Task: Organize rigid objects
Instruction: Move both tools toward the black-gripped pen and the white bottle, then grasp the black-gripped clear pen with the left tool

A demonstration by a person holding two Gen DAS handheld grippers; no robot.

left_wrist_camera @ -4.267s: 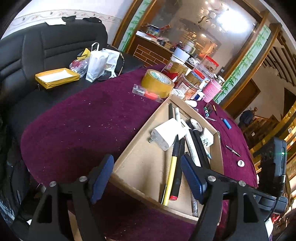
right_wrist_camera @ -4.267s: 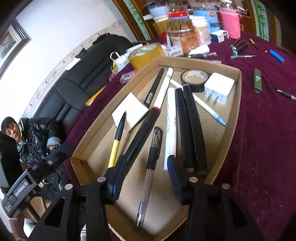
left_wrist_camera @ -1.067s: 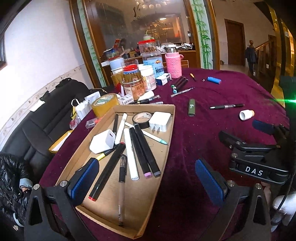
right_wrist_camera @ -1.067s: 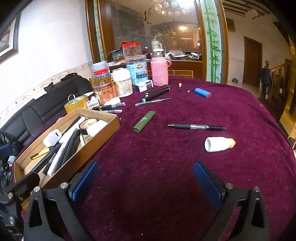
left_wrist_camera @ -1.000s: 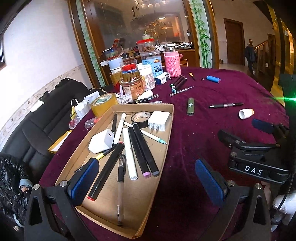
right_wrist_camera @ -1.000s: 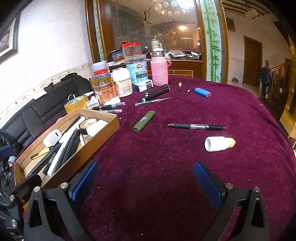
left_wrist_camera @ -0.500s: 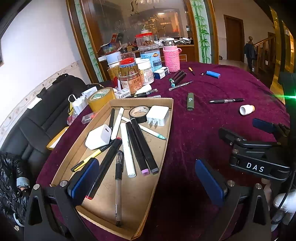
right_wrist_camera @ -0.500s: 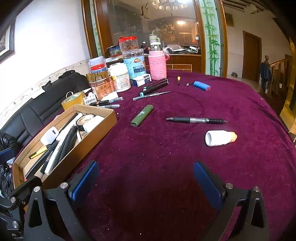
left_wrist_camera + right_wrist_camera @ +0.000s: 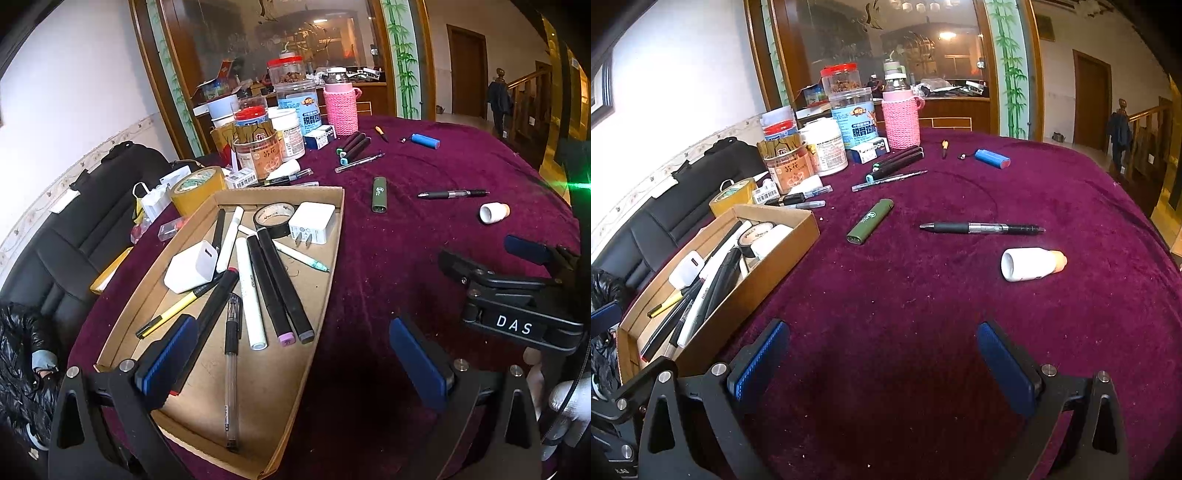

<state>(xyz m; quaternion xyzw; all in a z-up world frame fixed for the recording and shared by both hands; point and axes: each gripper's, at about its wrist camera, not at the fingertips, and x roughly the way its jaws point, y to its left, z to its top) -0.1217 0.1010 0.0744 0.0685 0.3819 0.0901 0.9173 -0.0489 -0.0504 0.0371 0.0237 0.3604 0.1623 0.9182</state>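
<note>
A cardboard tray [image 9: 334, 236] [image 9: 783, 258] on the purple tablecloth holds pens, markers, two white chargers and a tape roll. My left gripper [image 9: 291, 356] is open and empty, over the tray's near right edge. My right gripper [image 9: 882, 360] is open and empty above bare cloth, right of the tray. Loose on the cloth lie a green lighter [image 9: 870, 220] [image 9: 379, 189], a black pen [image 9: 982, 228] [image 9: 452, 193] and a white capped bottle [image 9: 1032, 264] [image 9: 494, 213]. The right gripper also shows in the left wrist view [image 9: 517, 291].
Jars, a pink knit-covered bottle [image 9: 900, 118], a yellow tape roll [image 9: 197, 190], markers [image 9: 895, 159], a blue battery [image 9: 991, 158] and small boxes crowd the table's far side. A black sofa [image 9: 55, 240] stands left of the table.
Both grippers have drawn slightly back and up; the view has shifted a little. About four seconds ago both were low over the tray, the right one around a clear pen. Nothing is held now.
</note>
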